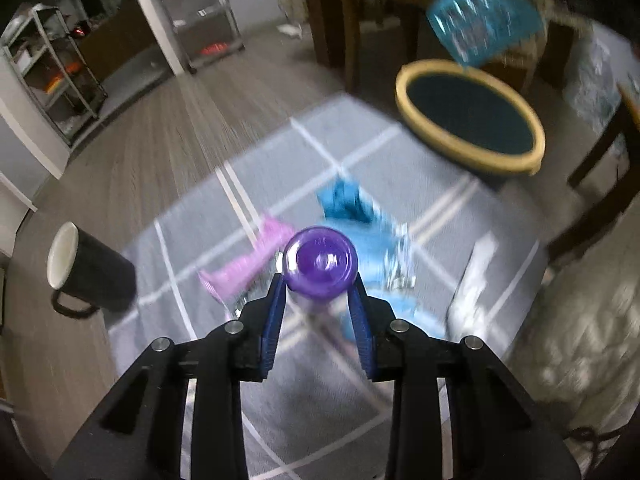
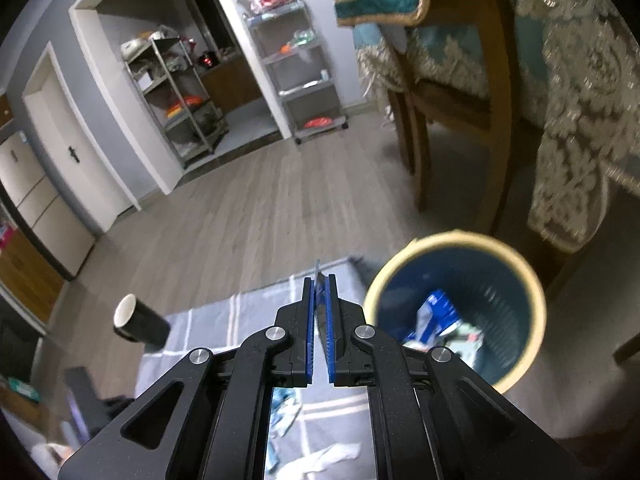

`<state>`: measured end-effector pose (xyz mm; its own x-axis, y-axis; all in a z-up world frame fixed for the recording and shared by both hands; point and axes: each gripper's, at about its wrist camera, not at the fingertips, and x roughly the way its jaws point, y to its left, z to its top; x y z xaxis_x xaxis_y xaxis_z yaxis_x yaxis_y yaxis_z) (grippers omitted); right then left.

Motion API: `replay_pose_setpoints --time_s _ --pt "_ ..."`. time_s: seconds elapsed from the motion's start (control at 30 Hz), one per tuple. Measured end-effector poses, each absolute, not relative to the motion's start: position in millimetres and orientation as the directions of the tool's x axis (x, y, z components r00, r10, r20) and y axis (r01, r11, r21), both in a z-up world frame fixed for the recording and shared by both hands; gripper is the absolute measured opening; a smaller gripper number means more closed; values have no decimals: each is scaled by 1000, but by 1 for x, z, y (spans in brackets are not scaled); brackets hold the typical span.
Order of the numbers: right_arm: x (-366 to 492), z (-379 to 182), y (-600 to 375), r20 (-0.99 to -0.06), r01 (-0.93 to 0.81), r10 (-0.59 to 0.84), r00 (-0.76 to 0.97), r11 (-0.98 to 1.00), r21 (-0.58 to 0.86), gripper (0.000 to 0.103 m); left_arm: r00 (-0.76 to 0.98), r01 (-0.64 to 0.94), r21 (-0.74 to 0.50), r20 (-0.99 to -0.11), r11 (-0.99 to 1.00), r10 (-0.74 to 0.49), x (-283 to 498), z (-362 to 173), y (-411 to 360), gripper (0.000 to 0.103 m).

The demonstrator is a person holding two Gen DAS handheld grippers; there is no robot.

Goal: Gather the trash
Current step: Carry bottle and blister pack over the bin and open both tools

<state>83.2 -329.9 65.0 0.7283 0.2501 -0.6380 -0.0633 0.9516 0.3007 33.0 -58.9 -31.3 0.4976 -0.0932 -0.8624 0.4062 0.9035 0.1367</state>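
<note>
Two views give me different halves of the job. From the left wrist, my left gripper (image 1: pixel 320 280) pinches a purple bottle (image 1: pixel 320 262) by its round cap end, pads pressed on both sides. Behind it, at the centre of the frame, lie a pink wrapper (image 1: pixel 248 264), a crumpled blue wrapper (image 1: pixel 352 204) and a white scrap (image 1: pixel 476 280) on the grey rug (image 1: pixel 280 152). At upper right, a turquoise slatted piece (image 1: pixel 484 12), blurred, hangs above the bin (image 1: pixel 472 120); this view shows only its yellow rim and dark mouth.

From the right wrist, my right gripper (image 2: pixel 319 284) is closed on a thin blue-grey scrap (image 2: pixel 319 276) that pokes up between the pads. Here I can see inside the bin (image 2: pixel 456 304): ribbed blue walls, with blue and white packets already at the bottom.

A black mug (image 2: pixel 140 322) with a white inside lies on its side at the left edge of the rug, on smooth wooden floorboards (image 2: pixel 240 208). The rug is woven, with white grid lines.

Wooden chair legs (image 2: pixel 416 140) and a lace tablecloth (image 2: pixel 580 140) crowd the bin on the upper right; the floor toward the metal shelves (image 2: pixel 180 96) at upper left lies open.
</note>
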Motion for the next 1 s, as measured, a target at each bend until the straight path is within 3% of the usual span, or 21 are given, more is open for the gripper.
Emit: replay_pose_setpoints --time_s 0.13,0.33,0.63,1.0 --pt "96 65 -361 -652 -19 211 728 957 288 6 591 394 155 -798 906 -120 51 9 -75 31" --pt "119 33 -403 -732 94 127 669 963 253 6 610 460 89 -755 884 -241 79 41 -131 31" --pt "141 -16 -429 -842 200 73 534 957 210 6 530 557 -13 -764 830 -368 118 9 -233 31" --pt "146 -33 -441 -877 252 46 478 950 187 6 459 579 -19 -819 815 -345 150 -43 -285 31"
